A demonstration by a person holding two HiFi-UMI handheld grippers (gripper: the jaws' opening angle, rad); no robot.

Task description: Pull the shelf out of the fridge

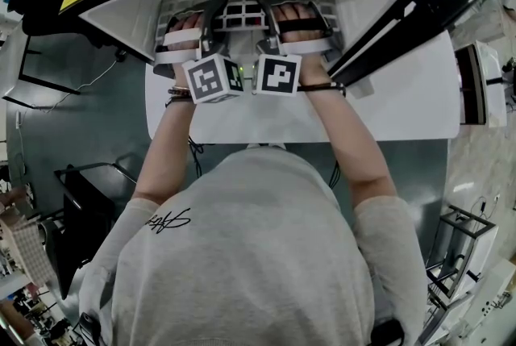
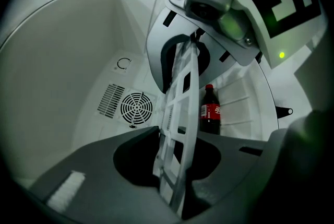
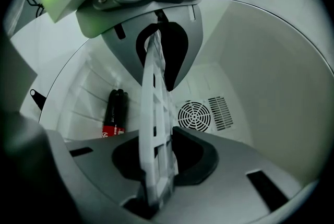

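**Grey floor, white table, two grips on the shelf**

Grey floor [image 1: 72, 135] surrounds the white tabletop [image 1: 387, 110] in front of the open mini fridge [image 1: 121, 14] at the top of the frame. We have the left gripper [image 2: 175, 181] and the right gripper [image 3: 154, 181] side by side. Each is clamped on the front edge of the white grid shelf [image 1: 242, 14], which is still inside the cavity. We judge the pull should stay level and even on both sides, so the grid neither skews nor slips free. A cola bottle [image 2: 210, 110] sits deeper in, right of the shelf in the left gripper view, near the fan vent [image 2: 136, 108]. Metal racks [image 1: 463, 243] crowd the lower right.
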